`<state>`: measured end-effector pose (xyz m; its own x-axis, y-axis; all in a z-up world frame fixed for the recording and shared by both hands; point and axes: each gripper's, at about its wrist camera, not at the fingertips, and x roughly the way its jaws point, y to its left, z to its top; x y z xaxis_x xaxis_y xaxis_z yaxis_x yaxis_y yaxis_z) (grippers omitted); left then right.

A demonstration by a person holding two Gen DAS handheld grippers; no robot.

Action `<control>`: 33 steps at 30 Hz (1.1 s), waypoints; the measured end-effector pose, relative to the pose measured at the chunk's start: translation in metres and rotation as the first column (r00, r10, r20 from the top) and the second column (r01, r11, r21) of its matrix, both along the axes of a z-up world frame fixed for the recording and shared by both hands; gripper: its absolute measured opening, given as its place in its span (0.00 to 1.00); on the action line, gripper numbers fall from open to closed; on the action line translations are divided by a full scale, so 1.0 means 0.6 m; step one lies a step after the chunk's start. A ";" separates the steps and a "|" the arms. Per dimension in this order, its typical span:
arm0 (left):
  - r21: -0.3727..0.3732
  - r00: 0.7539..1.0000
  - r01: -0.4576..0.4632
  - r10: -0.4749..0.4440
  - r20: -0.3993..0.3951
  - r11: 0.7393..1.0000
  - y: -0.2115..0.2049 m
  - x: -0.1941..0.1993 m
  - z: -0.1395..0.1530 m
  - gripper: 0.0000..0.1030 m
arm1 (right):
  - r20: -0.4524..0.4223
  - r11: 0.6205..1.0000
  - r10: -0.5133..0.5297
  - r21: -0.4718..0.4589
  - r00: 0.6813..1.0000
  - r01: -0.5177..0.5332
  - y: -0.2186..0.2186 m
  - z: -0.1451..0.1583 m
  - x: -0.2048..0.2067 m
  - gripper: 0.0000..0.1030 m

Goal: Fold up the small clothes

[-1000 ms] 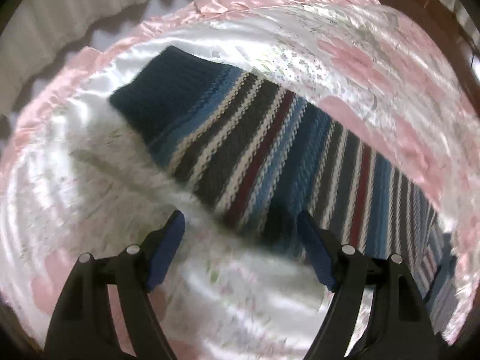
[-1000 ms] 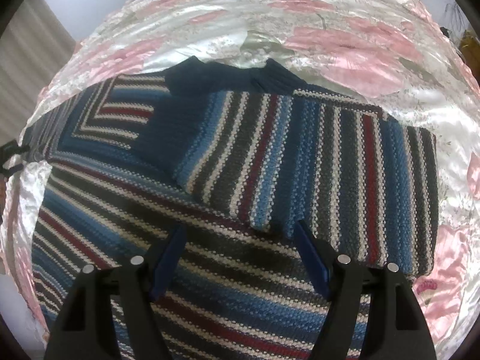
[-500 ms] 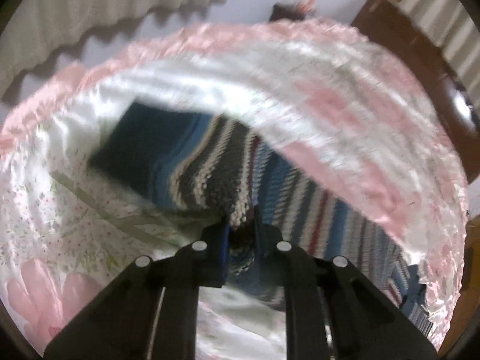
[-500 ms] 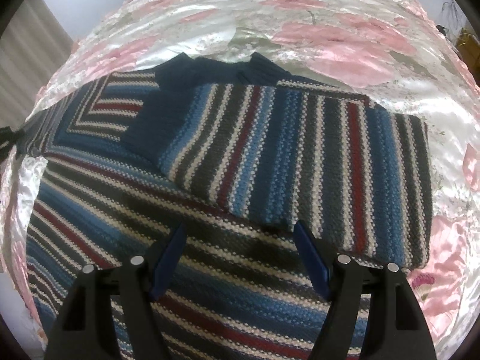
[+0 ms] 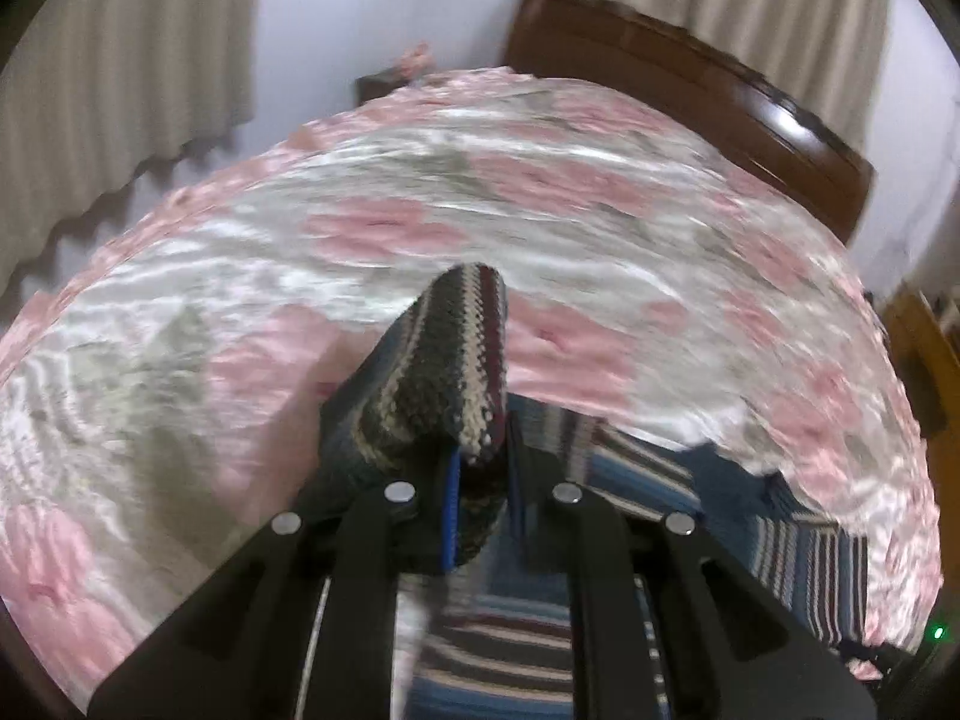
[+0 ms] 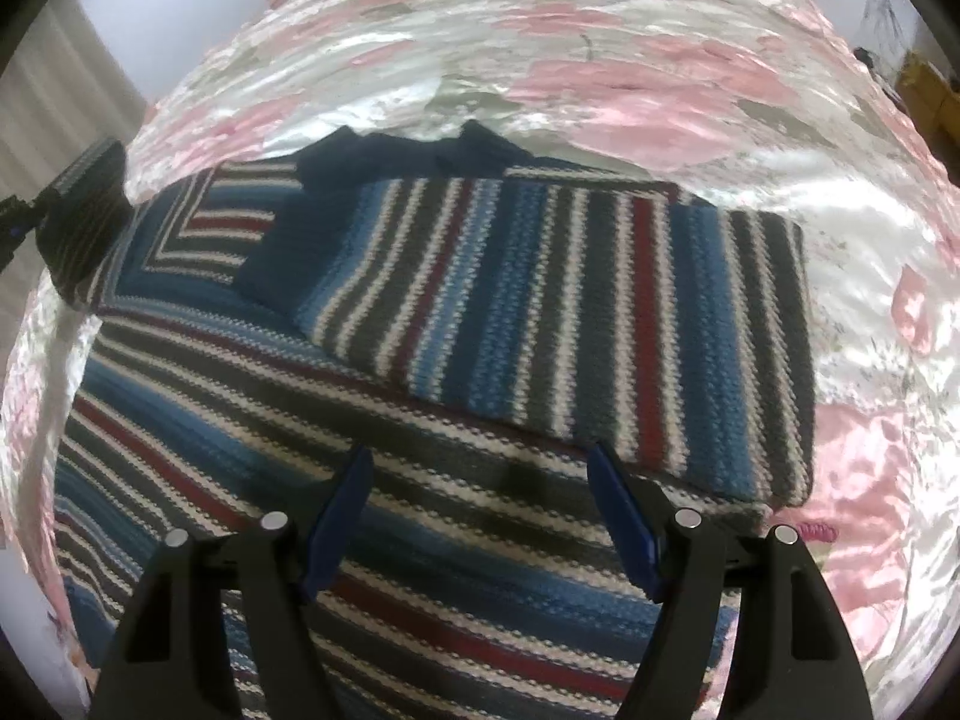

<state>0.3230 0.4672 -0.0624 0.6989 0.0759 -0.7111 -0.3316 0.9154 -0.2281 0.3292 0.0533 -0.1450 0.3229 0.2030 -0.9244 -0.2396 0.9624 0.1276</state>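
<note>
A striped knit sweater (image 6: 372,396) in blue, grey, white and dark red lies on the bed. Its right sleeve (image 6: 570,312) is folded across the chest, navy cuff near the collar. My left gripper (image 5: 483,468) is shut on the left sleeve (image 5: 444,372) and holds it raised off the bedspread; the sweater body (image 5: 630,456) lies below it. In the right wrist view that lifted sleeve (image 6: 84,228) hangs at the far left. My right gripper (image 6: 480,474) hovers open over the sweater's body, nothing between its fingers.
The pink and white floral satin bedspread (image 5: 540,210) covers the whole bed. A dark wooden headboard (image 5: 690,78) stands at the back, with curtains (image 5: 120,60) and a wall behind. A wooden piece of furniture (image 5: 924,348) is at the right edge.
My left gripper closed on the left sleeve and lifted it off the bed, swinging upward. My right gripper stayed open and drifted slightly over the sweater.
</note>
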 end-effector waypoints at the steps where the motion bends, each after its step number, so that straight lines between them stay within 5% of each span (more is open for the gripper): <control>1: 0.003 1.000 0.030 -0.030 0.007 1.000 -0.030 0.003 -0.001 0.11 | -0.001 1.000 -0.004 0.003 1.000 0.004 -0.005 0.000 0.000 0.72; 13: -0.064 0.968 0.251 -0.250 0.021 0.966 -0.285 0.031 -0.046 0.12 | 0.005 0.998 -0.044 0.034 0.999 0.044 -0.049 -0.005 -0.005 0.72; 18: -0.093 0.947 0.291 -0.300 -0.111 0.952 -0.344 0.062 -0.121 0.12 | -0.015 0.997 -0.066 0.035 0.998 0.066 -0.070 -0.015 -0.006 0.72; 23: -0.158 0.904 0.325 -0.355 -0.238 0.933 -0.345 0.062 -0.180 0.30 | -0.061 0.994 -0.093 0.051 0.994 0.096 -0.084 -0.037 0.006 0.72; 27: -0.207 0.885 0.366 -0.408 -0.226 0.907 -0.307 0.026 -0.156 0.51 | -0.103 0.990 -0.120 0.059 0.987 0.127 -0.097 -0.058 0.014 0.72; 29: -0.217 0.890 0.369 -0.410 -0.197 0.904 -0.275 0.005 -0.130 0.67 | -0.097 0.991 -0.120 0.050 0.988 0.125 -0.097 -0.055 0.014 0.72; 33: -0.128 0.928 0.281 -0.303 -0.217 0.951 -0.185 -0.009 -0.107 0.67 | -0.058 0.995 -0.092 0.030 0.994 0.093 -0.073 -0.025 0.018 0.72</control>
<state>0.3177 0.3563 -0.1264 0.4952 -0.1810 -0.8497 -0.1068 0.9580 -0.2662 0.3403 0.0096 -0.1598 0.2893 0.2053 -0.9350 -0.1412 0.9752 0.1704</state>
